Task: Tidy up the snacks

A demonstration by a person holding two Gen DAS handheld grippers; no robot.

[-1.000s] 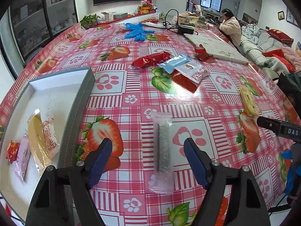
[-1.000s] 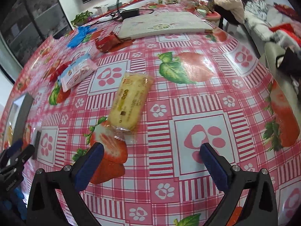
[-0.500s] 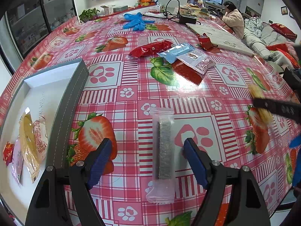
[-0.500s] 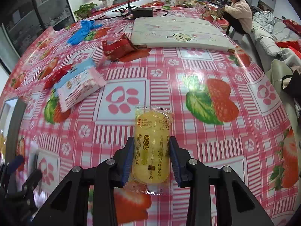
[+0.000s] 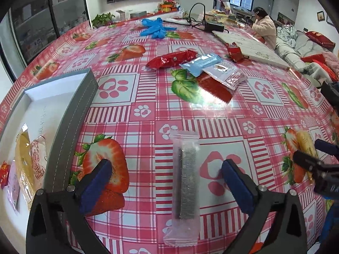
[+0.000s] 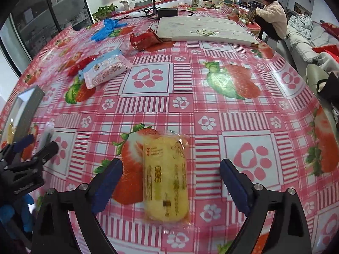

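Note:
My left gripper [image 5: 167, 180] is open, its jaws on either side of a clear packet with a grey ribbed bar [image 5: 186, 186] lying on the strawberry tablecloth. My right gripper [image 6: 170, 182] is open around a yellow cake packet [image 6: 165, 180] that lies flat on the table; the packet also shows in the left wrist view [image 5: 306, 148]. A grey box with a white inside [image 5: 70, 114] stands at the left and holds several snack packets [image 5: 27, 165]. Further off lie a red packet [image 5: 171, 59], a light blue packet [image 5: 201, 63] and a white printed packet [image 5: 228, 74].
Blue gloves [image 5: 156, 28], a white board [image 6: 203, 30], a small red wrapper [image 6: 145, 40] and a black adapter with cable [image 5: 213, 26] lie at the table's far side. A person [image 6: 271, 19] sits beyond the table. The right gripper's black frame [image 5: 317, 169] reaches in at right.
My right gripper, shut on the yellow cake packet half a second ago, has opened; the packet now lies on the table between its jaws. The left gripper stays open around the clear packet.

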